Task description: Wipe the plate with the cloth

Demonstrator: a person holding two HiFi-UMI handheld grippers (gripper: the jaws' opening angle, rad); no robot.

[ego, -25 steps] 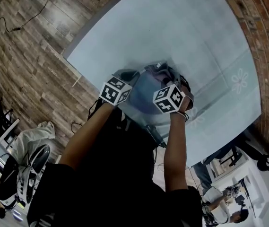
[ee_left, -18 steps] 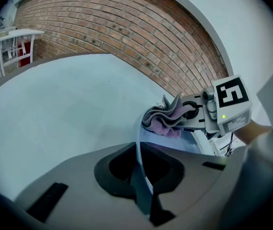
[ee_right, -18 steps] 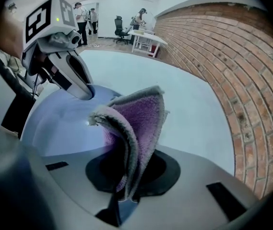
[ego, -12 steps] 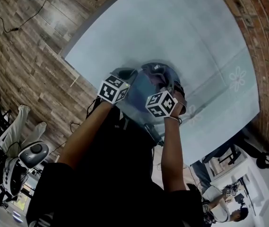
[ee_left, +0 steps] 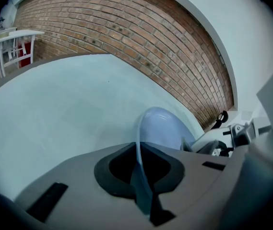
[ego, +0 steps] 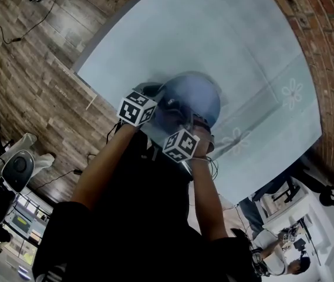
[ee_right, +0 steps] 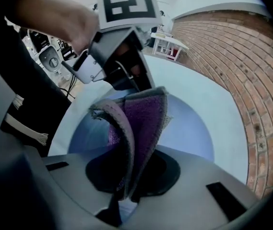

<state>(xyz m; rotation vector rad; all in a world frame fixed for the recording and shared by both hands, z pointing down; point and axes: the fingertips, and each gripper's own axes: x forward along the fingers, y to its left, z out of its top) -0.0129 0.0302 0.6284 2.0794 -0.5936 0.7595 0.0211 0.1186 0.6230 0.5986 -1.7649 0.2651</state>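
**Clerk:** Item one, the left side?

**Holder:** My left gripper (ee_left: 138,176), grey-bodied with a marker cube. Its jaws are closed on the rim of the round pale-blue translucent plate (ee_left: 164,128). The rim runs edge-on through the dark notch between the jaws, and the rest of the disc spreads away from them.

**Clerk:** Where is the plate?

**Holder:** Over the near part of the pale blue-grey tabletop (ego: 243,40). In the head view I hold it at its left edge. I cannot tell whether its underside rests on the table.

**Clerk:** Item two?

**Holder:** My right gripper (ee_right: 125,178), pointing steeply down at the plate's face. Its jaws are clamped on a folded terry cloth, purple with a grey edge (ee_right: 141,121). The fold is pinched deep between the jaws and the free end stands out ahead of them.

**Clerk:** How does the cloth sit against the plate?

**Holder:** The blue disc lies behind and around the cloth in the right gripper view. The cloth tip is at the plate's near-left part, close to where the left gripper bites the rim. I cannot tell whether it touches.

**Clerk:** Surroundings?

**Holder:** A red brick wall (ee_left: 126,28) beyond the table and a wood-plank floor (ego: 26,69) on the left.
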